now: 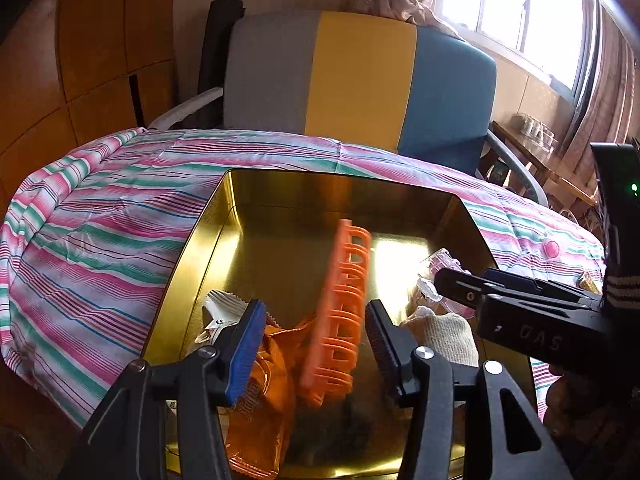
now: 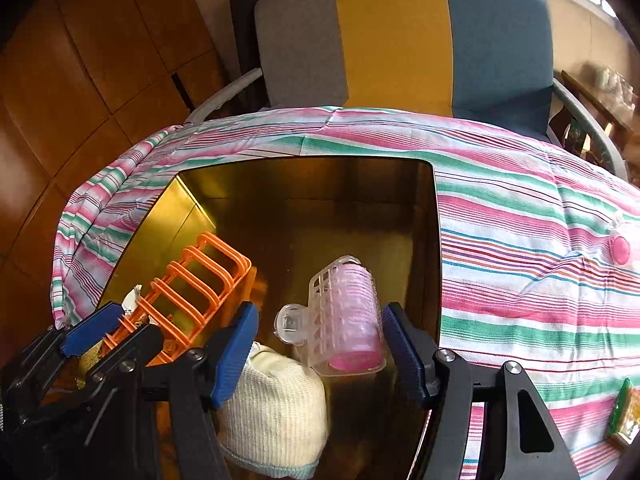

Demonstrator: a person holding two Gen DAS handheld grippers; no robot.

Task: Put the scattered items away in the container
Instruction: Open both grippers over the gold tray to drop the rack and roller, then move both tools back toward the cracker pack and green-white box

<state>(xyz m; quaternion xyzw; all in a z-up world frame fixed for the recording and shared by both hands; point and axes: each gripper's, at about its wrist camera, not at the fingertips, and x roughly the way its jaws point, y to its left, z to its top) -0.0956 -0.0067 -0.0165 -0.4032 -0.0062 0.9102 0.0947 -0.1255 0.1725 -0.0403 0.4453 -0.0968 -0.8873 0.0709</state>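
A gold tin container sits on a striped cloth. My left gripper is open above it, jaws apart on either side of an orange plastic rack that stands tilted in the tin. My right gripper is open over the tin, with a clear and pink hair roller clip between its jaws, not touching. A cream knitted cloth, an orange snack packet and a white packet lie in the tin. The right gripper also shows in the left wrist view.
The striped cloth covers a round table. A pink button and a small green and yellow packet lie on it at the right. A grey, yellow and blue chair stands behind the table, with a window beyond.
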